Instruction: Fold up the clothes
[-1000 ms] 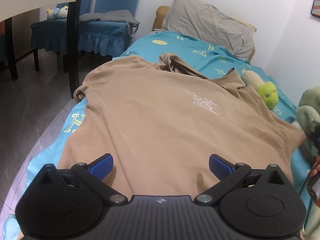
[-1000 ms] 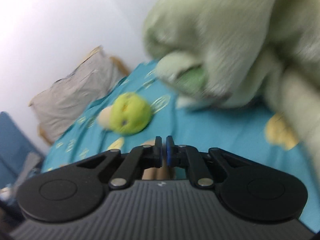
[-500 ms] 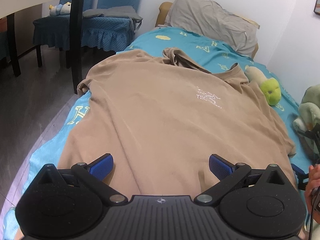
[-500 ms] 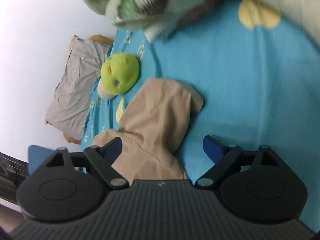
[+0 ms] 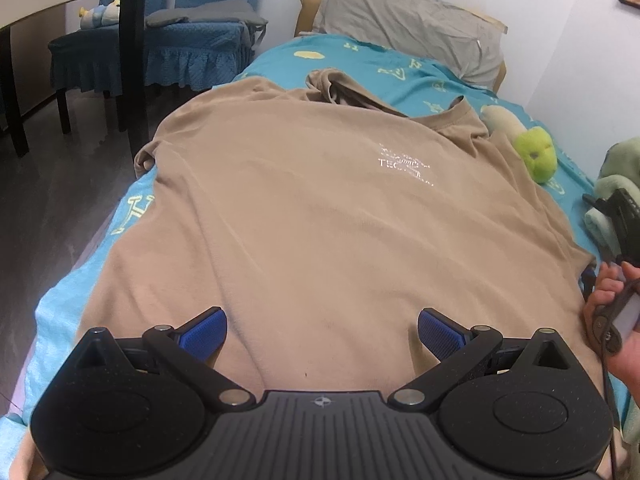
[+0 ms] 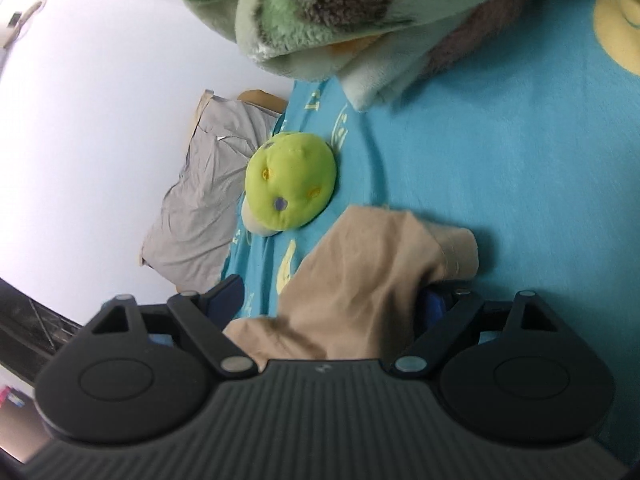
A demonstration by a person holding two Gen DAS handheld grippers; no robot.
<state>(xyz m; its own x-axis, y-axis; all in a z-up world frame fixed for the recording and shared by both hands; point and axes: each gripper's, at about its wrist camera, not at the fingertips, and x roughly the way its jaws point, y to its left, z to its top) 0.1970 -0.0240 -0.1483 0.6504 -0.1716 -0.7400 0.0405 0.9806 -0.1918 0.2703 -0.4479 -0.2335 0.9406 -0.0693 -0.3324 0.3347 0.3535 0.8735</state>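
A tan T-shirt (image 5: 320, 220) lies spread face up across a bed covered by a turquoise sheet (image 5: 380, 66) with pale yellow prints, its white chest print showing and its neckline pointing toward the gray pillow (image 5: 412, 20) at the head of the bed. The left claw (image 5: 322, 330) hangs over the shirt's lower part with its blue-padded fingers (image 5: 202, 332) spread wide apart and nothing between them; whether the pads touch the cloth cannot be told. The far sleeve lies bunched near the collar, and the shirt's left edge reaches the side of the bed above a dark floor. A green plush toy (image 5: 536, 152) sits on the sheet just beside the shirt's shoulder, and a pale green fuzzy blanket (image 5: 618, 168) lies heaped at the right edge. At the right of the left wrist view a hand (image 5: 612, 320) grips the other tool's black body. In the right wrist view the right claw (image 6: 332, 304) stands open, with a tan sleeve of the shirt (image 6: 372, 272) lying between its fingers and draping over the right one, hiding most of its blue pad; the fingers are not pressed onto the fabric. Beyond it sit the green plush toy (image 6: 292, 184), the pillow (image 6: 200, 196) and the blanket (image 6: 320, 12). A blue-covered chair (image 5: 188, 44) stands beside the bed.
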